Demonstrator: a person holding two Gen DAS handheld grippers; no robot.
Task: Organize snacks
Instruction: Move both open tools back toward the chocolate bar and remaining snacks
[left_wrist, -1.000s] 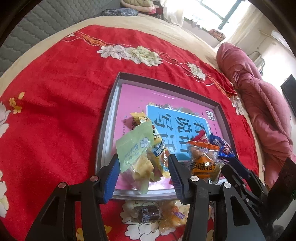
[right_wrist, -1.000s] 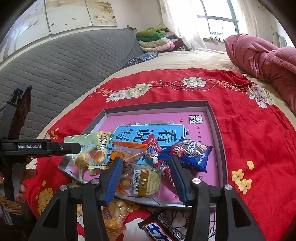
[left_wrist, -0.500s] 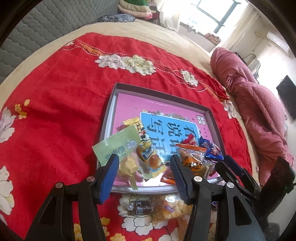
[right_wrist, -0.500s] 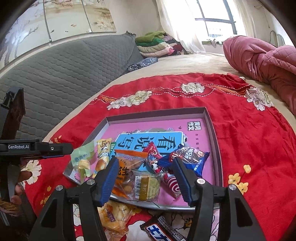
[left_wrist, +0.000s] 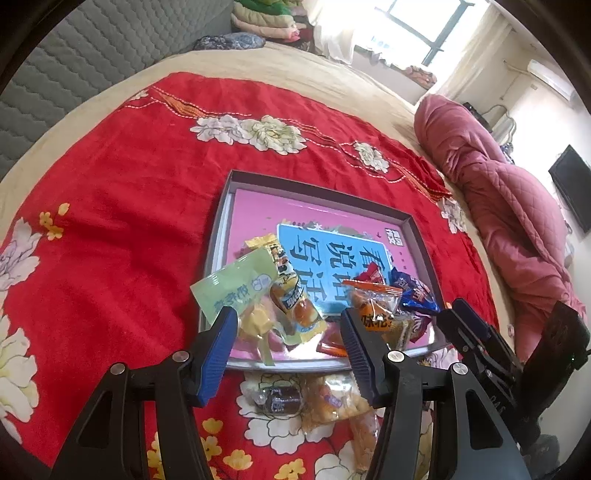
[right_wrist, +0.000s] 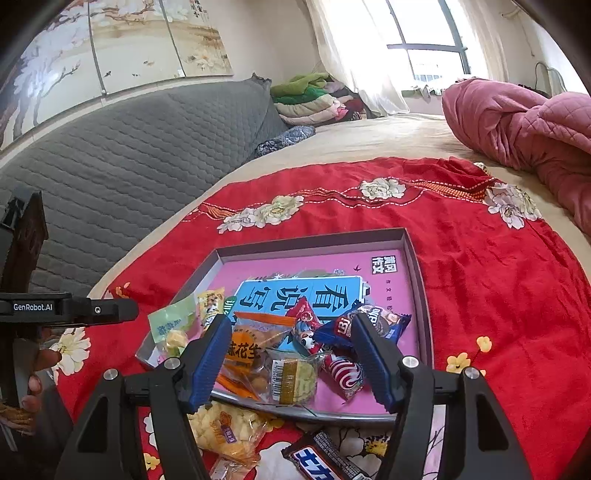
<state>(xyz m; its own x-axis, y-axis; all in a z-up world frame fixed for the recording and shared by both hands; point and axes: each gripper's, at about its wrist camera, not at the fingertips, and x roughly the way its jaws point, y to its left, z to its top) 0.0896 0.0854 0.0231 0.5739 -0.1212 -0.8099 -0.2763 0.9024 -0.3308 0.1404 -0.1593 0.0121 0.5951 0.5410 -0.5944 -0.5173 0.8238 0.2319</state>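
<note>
Snacks (right_wrist: 280, 354) lie piled in the tray's (right_wrist: 413, 258) near end, lower middle of both views; a few sit on the red cloth (left_wrist: 110, 221) below it. Left gripper (left_wrist: 288, 347) gapes empty; right gripper's (right_wrist: 288, 354) jaws are widening, empty. Next, probably a loose packet.

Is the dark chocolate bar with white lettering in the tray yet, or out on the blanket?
Out. The chocolate bar lies on the red blanket, just outside the tray and its near rim.
</note>
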